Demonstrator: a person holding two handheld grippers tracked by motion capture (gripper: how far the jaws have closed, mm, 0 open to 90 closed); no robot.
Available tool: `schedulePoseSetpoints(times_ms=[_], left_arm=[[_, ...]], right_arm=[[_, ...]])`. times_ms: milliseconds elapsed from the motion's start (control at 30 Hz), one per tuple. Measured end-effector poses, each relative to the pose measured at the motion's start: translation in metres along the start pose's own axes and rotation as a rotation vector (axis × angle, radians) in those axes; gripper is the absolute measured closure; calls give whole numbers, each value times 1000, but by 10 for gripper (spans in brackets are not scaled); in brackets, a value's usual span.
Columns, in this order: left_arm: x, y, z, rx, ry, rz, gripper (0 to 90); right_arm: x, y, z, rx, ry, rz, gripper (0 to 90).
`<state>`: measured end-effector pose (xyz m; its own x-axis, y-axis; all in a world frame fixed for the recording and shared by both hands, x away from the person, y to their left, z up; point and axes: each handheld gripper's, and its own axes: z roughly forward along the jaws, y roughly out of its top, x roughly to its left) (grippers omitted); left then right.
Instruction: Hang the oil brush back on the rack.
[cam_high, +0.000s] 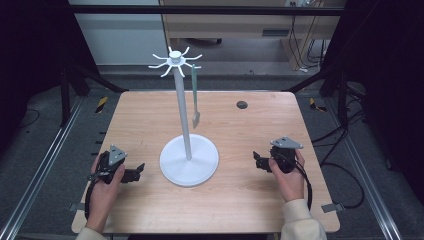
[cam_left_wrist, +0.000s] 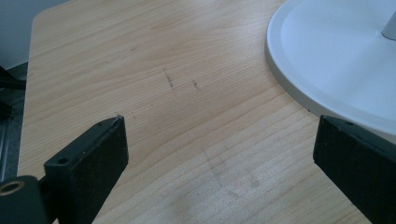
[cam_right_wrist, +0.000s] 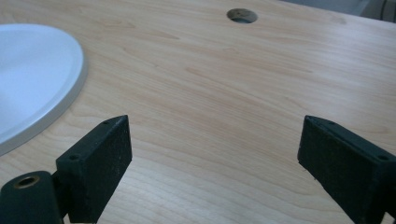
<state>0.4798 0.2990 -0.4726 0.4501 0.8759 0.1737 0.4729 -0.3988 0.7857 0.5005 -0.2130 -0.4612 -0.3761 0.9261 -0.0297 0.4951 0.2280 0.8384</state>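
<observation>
A white stand (cam_high: 182, 107) with a round base (cam_high: 200, 170) rises from the middle of the wooden table (cam_high: 240, 200); curved hooks ring its top (cam_high: 174, 59). A pale green spatula-like utensil (cam_high: 195, 97) hangs from one hook on the right side. My left gripper (cam_high: 140, 170) rests low on the table left of the base, open, with nothing between its jaws; the base rim (cam_left_wrist: 299, 88) shows at the upper right of the left gripper view. My right gripper (cam_high: 256, 161) sits right of the base, open and empty; the base edge (cam_right_wrist: 60, 102) lies at the left of its view.
A dark round grommet hole (cam_high: 242, 104) (cam_right_wrist: 242, 15) lies in the table's far right part. Metal frame rails (cam_high: 45, 165) run along both sides of the table. A cable (cam_high: 305, 185) trails from the right gripper.
</observation>
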Motion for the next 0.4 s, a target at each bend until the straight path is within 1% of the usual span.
schedulePoseSetpoints(times_ms=[67, 200, 233, 333, 400], left_arm=[[-1, 0, 1, 2, 1, 1, 29], [-1, 0, 1, 4, 1, 1, 29], [-1, 0, 1, 4, 1, 0, 29], [0, 0, 1, 10, 3, 0, 29], [0, 0, 1, 10, 3, 2, 29]], right_arm=[[4, -1, 4, 6, 27, -4, 105], [8, -5, 14, 49, 63, -30, 111], [8, -6, 17, 60, 67, -26, 111], [7, -9, 22, 89, 71, -34, 111], [6, -10, 23, 92, 69, -28, 111]])
